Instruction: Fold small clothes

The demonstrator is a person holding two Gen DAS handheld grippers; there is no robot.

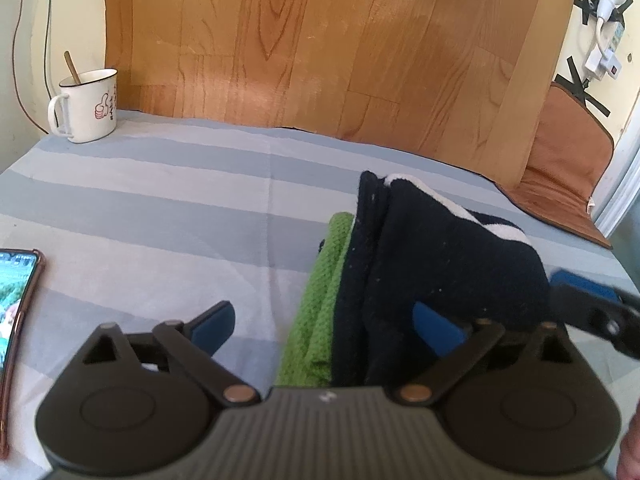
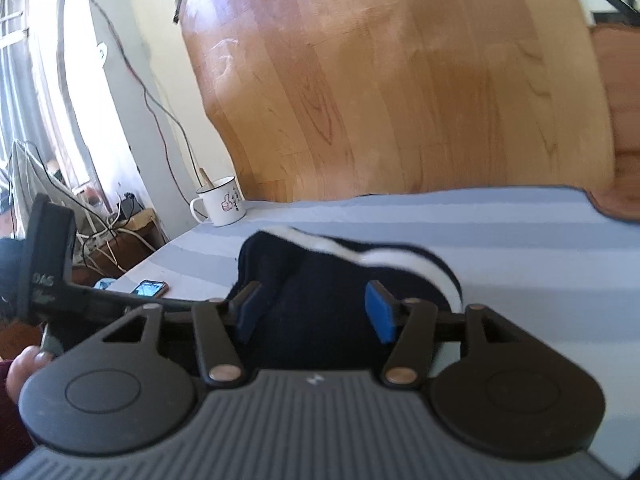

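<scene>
**Technician A:** What is the state of each hand-held gripper?

**Technician B:** The left hand-held gripper (image 1: 328,326) stands wide. Its pads (image 1: 436,330) clear the cloth and grip nothing, although the garments lie between and just ahead of them. The right hand-held gripper (image 2: 314,308) stands at a middle width. The dark garment (image 2: 320,280) lies between its pads (image 2: 380,312); whether they press on it cannot be told, as that view is blurred.

**Technician A:** Where are the task items?

**Technician B:** The dark garment, with a white stripe (image 1: 492,224), lies bunched directly ahead of both grippers. A green knitted piece (image 1: 324,280) lies beside and partly beneath it, on the side toward the left gripper's left finger. Judged from this, the wide left opening suits a release or a fresh approach, while the right gripper steadies or positions the dark piece for the next fold.

**Technician A:** And the surface and room?

**Technician B:** The bench (image 1: 160,208) carries a blue and grey striped cover. Far ahead and left of the left gripper stands a white mug (image 1: 86,106) with a spoon in it. A phone (image 1: 16,300) lies near left, screen lit. A wood-grain sheet (image 1: 320,40) lines the wall beyond. A window (image 2: 24,80) and loose cables show far left of the right gripper.
</scene>
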